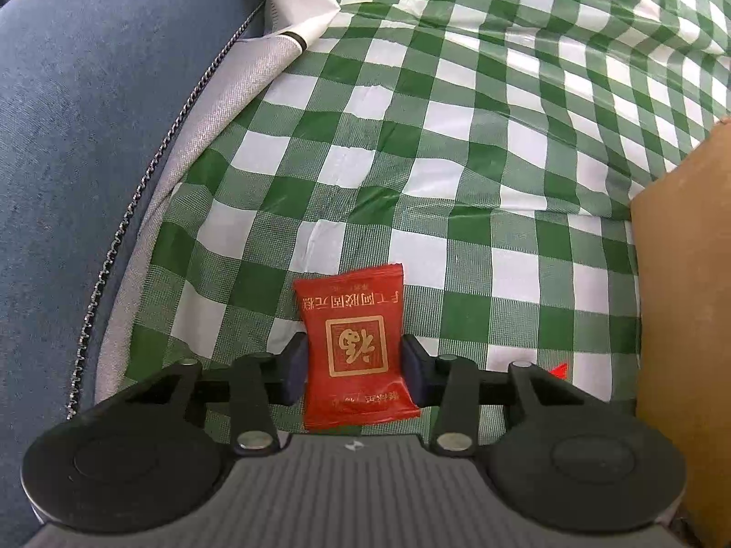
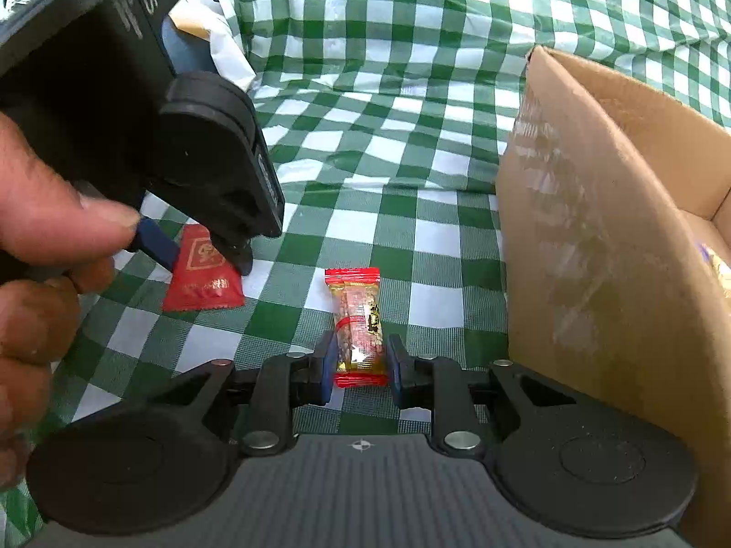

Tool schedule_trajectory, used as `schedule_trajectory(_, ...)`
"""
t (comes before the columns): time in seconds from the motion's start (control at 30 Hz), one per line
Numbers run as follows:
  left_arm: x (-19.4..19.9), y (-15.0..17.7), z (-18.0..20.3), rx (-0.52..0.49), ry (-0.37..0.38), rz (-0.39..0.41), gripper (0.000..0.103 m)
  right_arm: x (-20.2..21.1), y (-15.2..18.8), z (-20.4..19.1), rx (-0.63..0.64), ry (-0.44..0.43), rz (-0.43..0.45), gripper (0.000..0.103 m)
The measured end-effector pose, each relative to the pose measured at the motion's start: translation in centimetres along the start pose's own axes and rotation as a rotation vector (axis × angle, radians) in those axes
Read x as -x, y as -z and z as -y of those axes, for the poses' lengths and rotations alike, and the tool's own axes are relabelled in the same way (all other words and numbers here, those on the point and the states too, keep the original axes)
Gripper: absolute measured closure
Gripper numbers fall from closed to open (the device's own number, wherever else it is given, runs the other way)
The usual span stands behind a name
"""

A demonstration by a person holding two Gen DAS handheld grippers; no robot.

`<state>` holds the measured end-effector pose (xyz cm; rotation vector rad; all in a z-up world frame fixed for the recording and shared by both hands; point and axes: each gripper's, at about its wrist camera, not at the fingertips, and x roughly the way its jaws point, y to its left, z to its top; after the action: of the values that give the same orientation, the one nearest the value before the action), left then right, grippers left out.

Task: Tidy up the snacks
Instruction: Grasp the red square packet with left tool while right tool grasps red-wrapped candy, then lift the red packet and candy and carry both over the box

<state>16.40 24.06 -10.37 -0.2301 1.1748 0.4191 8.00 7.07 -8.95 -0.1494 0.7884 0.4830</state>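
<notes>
Green-and-white checked cloth [image 1: 457, 137] is covering the surface you are working over, with blue upholstery [image 1: 91, 137] bordering it at nine o'clock in the left wrist view.

Your left gripper [image 1: 354, 360] is pointing steeply down at a red snack packet [image 1: 354, 342], which is lying flat on the cloth. Its dark blue pads [image 1: 296, 365] are sitting against the packet's two sides, so you are clamping that packet. In the right wrist view the same packet [image 2: 203, 281] is showing at nine o'clock, under the left gripper's fingers [image 2: 157, 244], with your hand [image 2: 45, 246] wrapped around the tool at the frame's edge.

Your right gripper [image 2: 358, 363] is closing on a clear snack bar [image 2: 358, 324] with red ends, lying lengthwise toward twelve o'clock; the pads are pressing its near end from both sides. The bar is resting on the cloth just beside the cardboard box [image 2: 594, 228], which is standing open at three o'clock. Something wrapped is showing inside the box, too little to identify.
</notes>
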Motion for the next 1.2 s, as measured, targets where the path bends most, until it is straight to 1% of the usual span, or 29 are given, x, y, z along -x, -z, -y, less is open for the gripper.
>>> schedule_trajectory(0.07,0.4,0.0,0.0,0.001,0.009,0.016,0.057,0.7,-0.1,-0.2,0.012,-0.002,0.014,0.079)
schedule_trajectory(0.17,2.1,0.8,-0.5,0.026,0.052,0.061,0.057,2.2,-0.3,-0.5,0.042,-0.006,0.04,0.079)
schedule_trajectory(0.27,4.4,1.7,-1.2,0.057,0.094,0.139,0.057,4.1,-0.4,-0.6,0.059,-0.015,0.069,0.079)
schedule_trajectory(0.37,7.2,2.8,-1.5,0.064,0.123,0.231,0.057,6.5,-0.7,-0.4,0.056,-0.022,0.084,0.079)
schedule_trajectory(0.47,9.7,4.0,-1.5,0.066,0.142,0.305,0.057,9.7,-1.5,0.1,0.052,-0.034,0.127,0.079)
schedule_trajectory(0.6,12.7,6.1,-0.7,0.043,0.185,0.391,0.057,14.6,-2.1,2.2,0.058,-0.051,0.219,0.079)
schedule_trajectory(0.7,14.9,7.7,0.3,0.027,0.234,0.453,0.057,17.8,-2.3,5.4,0.057,-0.069,0.297,0.079)
schedule_trajectory(0.83,17.2,9.5,2.2,-0.018,0.296,0.531,0.057,20.4,-1.3,10.4,0.068,-0.025,0.396,0.079)
schedule_trajectory(0.93,18.4,10.6,3.6,-0.053,0.335,0.576,0.057,20.6,0.4,13.9,0.001,0.014,0.413,0.079)
schedule_trajectory(1.0,18.8,11.2,5.2,-0.091,0.343,0.607,0.057,20.2,1.4,15.9,-0.049,0.037,0.394,0.079)
schedule_trajectory(1.03,18.9,11.5,5.8,-0.109,0.345,0.621,0.057,20.2,1.7,16.5,-0.055,0.061,0.39,0.079)
schedule_trajectory(1.13,19.3,12.2,7.7,-0.161,0.366,0.664,0.057,20.9,2.4,18.2,-0.034,0.158,0.445,0.08)
schedule_trajectory(1.17,19.4,12.6,8.3,-0.176,0.374,0.674,0.057,21.0,2.6,18.9,-0.034,0.192,0.455,0.095)
schedule_trajectory(1.2,19.5,12.8,8.8,-0.188,0.381,0.683,0.057,21.1,2.9,19.6,-0.049,0.207,0.453,0.098)
